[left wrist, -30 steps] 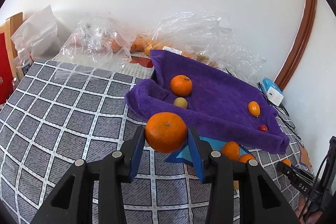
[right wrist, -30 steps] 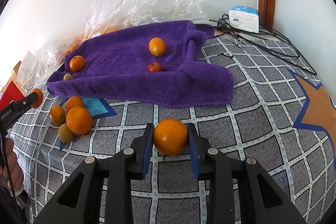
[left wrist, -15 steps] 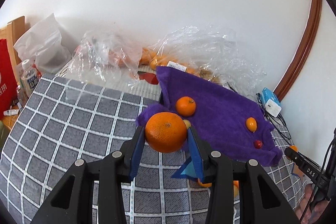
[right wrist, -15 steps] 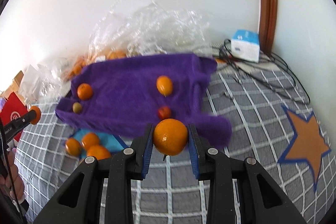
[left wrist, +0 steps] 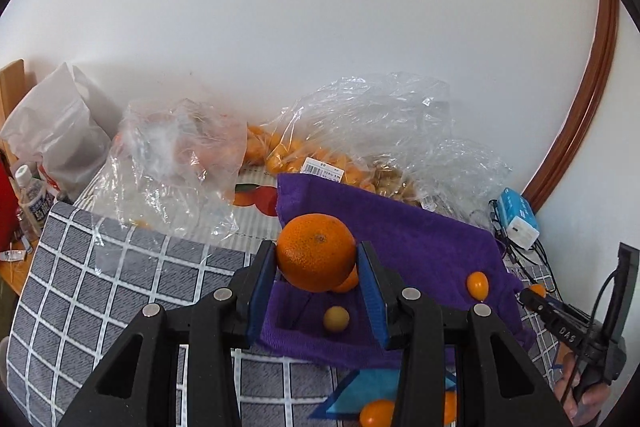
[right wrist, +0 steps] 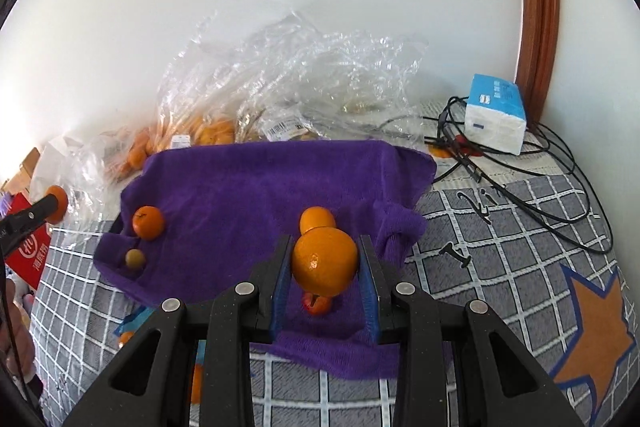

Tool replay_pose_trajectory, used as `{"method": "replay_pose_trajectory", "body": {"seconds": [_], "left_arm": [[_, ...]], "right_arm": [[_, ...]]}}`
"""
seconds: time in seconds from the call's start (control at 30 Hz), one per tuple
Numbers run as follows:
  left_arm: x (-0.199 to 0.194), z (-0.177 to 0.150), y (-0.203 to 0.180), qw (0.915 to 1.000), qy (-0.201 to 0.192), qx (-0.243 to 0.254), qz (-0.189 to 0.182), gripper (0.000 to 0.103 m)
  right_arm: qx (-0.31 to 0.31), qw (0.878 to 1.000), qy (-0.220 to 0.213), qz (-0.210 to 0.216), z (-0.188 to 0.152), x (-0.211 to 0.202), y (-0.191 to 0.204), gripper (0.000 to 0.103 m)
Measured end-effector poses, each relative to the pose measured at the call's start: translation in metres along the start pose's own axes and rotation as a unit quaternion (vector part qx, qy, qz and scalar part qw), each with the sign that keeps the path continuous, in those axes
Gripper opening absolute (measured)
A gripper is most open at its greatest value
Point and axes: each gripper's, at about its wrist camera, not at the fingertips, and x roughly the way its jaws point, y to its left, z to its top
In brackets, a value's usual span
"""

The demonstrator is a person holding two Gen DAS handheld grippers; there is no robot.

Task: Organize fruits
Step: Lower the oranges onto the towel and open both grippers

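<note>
My left gripper (left wrist: 317, 265) is shut on a large orange (left wrist: 316, 251) and holds it above the near left part of the purple towel (left wrist: 424, 247). My right gripper (right wrist: 325, 269) is shut on another orange (right wrist: 324, 262), above the towel's (right wrist: 240, 195) near right part. On the towel lie a mandarin (right wrist: 148, 222), a small green fruit (right wrist: 135, 259), an oval orange fruit (right wrist: 317, 219) and a small red fruit (right wrist: 316, 303). The green fruit (left wrist: 336, 319) and the oval fruit (left wrist: 477, 285) also show in the left wrist view.
Clear plastic bags (left wrist: 360, 131) with more oranges lie against the wall behind the towel. A blue and white box (right wrist: 496, 119) and black cables (right wrist: 520, 167) sit at the right. Loose oranges (left wrist: 376, 413) lie on the checked cloth (left wrist: 80, 299) in front of the towel.
Both grippers rose and moved forward with their oranges, from above the checked cloth to over the purple towel.
</note>
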Motion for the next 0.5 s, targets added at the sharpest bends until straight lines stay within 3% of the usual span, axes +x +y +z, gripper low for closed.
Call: {"method": "replay_pose_trajectory", "body": {"seconds": [0.27,0.5], "left_arm": [[0.045,0.008,-0.005,0.9995,0.023,0.017,0.014,0.039],[0.091,0.017,-0.013,0.9983,0.054,0.016,0.014,0.039]], "right_arm": [[-0.013,0.999,0.052,-0.008,-0.005,0.055,0.002,0.031],[-0.009,0.998,0.063,-0.001,-0.010,0.067,-0.001,0.031]]}}
